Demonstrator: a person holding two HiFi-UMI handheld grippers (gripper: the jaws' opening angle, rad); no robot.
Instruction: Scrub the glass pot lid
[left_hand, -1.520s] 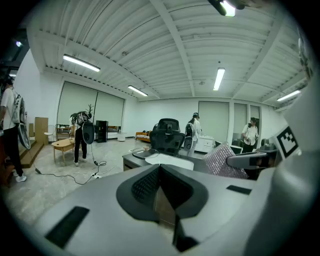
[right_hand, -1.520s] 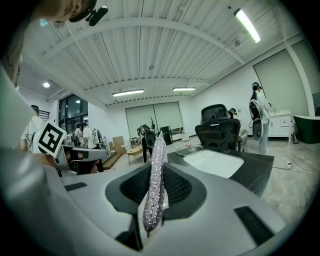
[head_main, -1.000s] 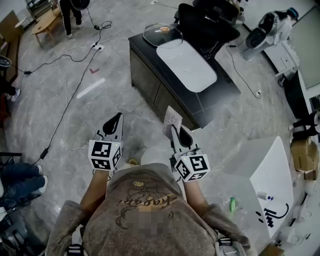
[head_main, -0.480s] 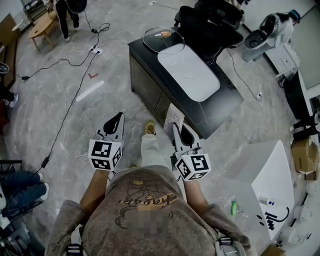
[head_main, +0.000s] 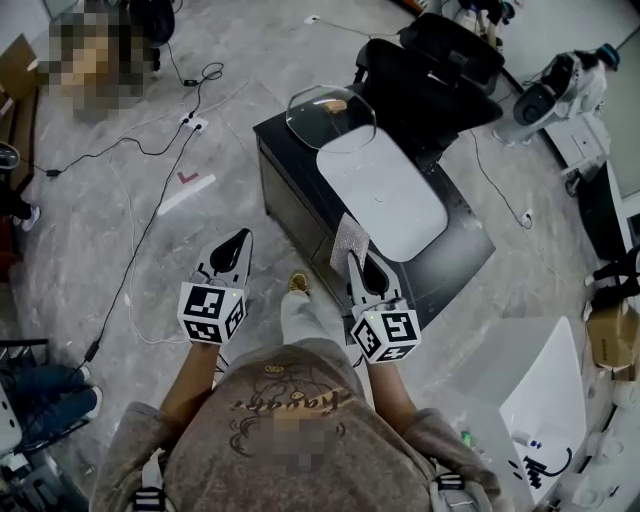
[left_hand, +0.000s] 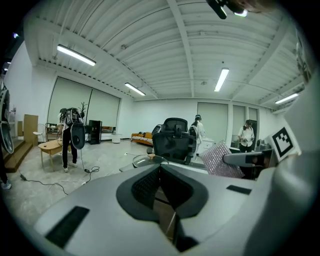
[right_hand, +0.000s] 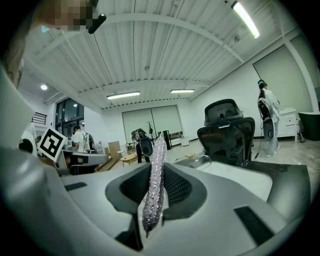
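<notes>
The tabletop (head_main: 462, 238) with the glass lid (head_main: 331, 117) is brought nearer, a cloth (head_main: 347, 242) pinched in the right tongs (head_main: 357, 266) for scrubbing, the left tongs (head_main: 238, 244) pressed together.

Seen from above, a person in a brown top stands on the grey marble floor (head_main: 90, 250) holding a gripper in each hand. The left gripper (head_main: 241, 236), jaws together and empty, is held over bare floor. The right gripper (head_main: 354, 262) clamps a glittering silver scrubbing cloth (head_main: 348, 243) that stands up from its jaws, at the near edge of a low dark tabletop (head_main: 465, 240). On that tabletop lies a white oval board (head_main: 382, 195); the glass pot lid (head_main: 331, 117) rests at the far left corner, touching the board's far end. A black office chair (head_main: 430, 75) stands beyond. Cables (head_main: 140, 225) trail across the floor at left.
</notes>
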